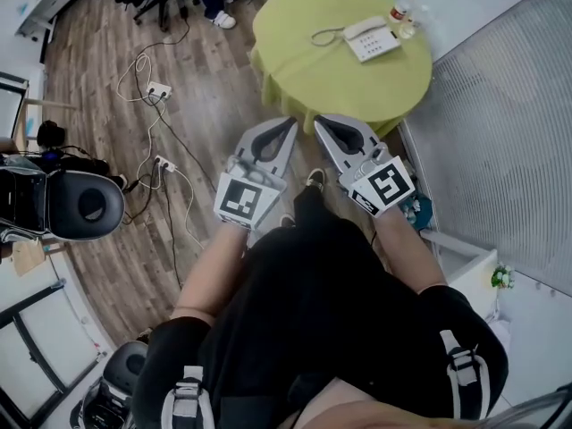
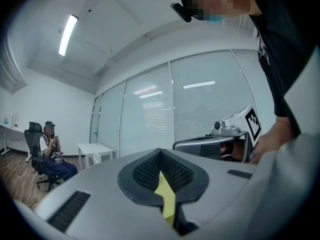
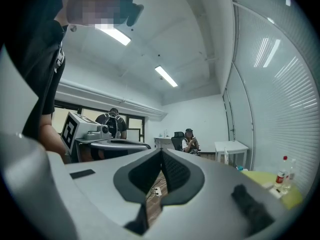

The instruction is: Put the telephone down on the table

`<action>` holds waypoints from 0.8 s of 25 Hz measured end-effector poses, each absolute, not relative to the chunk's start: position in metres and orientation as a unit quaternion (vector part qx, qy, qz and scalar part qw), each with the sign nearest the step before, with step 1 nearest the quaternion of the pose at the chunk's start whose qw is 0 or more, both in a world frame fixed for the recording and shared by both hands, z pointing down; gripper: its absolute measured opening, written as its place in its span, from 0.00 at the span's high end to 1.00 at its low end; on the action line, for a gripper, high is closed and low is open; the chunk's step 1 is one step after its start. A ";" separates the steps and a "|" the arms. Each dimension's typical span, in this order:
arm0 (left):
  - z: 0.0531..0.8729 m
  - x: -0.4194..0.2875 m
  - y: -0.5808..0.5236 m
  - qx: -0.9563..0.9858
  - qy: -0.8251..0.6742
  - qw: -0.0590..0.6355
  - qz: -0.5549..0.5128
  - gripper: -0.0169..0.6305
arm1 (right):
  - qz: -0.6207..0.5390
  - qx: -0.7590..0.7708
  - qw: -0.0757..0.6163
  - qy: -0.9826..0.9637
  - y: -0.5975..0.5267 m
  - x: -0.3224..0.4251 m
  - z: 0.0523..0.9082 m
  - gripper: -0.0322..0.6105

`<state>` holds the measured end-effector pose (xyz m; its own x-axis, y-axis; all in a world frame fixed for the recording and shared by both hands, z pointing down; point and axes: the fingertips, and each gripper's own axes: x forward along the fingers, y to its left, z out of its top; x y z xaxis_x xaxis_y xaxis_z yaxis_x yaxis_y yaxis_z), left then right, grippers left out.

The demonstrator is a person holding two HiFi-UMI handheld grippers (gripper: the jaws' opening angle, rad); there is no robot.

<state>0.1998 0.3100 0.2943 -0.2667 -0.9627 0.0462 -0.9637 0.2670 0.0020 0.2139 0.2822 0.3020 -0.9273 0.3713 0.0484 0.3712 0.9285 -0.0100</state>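
Left gripper point(image 1: 284, 125) and right gripper point(image 1: 323, 123) held close to the body, both shut tight with nothing in either. Telephone point(image 1: 371, 39) sits near the table's point(image 1: 313, 83) far right edge, well apart from them. Risk: a reach in could snag the cord point(image 1: 326, 36) or topple the bottle point(image 1: 401, 7) just beside.

The floor point(image 1: 214, 70) is matt wood plank; smooth yellow-green cloth covers the surface point(image 1: 304, 70); the telephone point(image 1: 373, 38) looks white plastic; the left hand-held gripper point(image 1: 288, 125) is matt grey plastic.
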 end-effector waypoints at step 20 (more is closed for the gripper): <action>0.289 0.097 0.193 0.588 -0.808 0.021 0.014 0.97 | 0.012 -0.219 0.021 -0.975 0.168 0.109 0.297 0.92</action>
<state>0.0974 0.1930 0.2886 -0.3069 -0.9505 0.0493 -0.9516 0.3074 0.0023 0.1094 0.1676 0.2965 -0.9029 0.4284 0.0352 0.4275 0.9035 -0.0322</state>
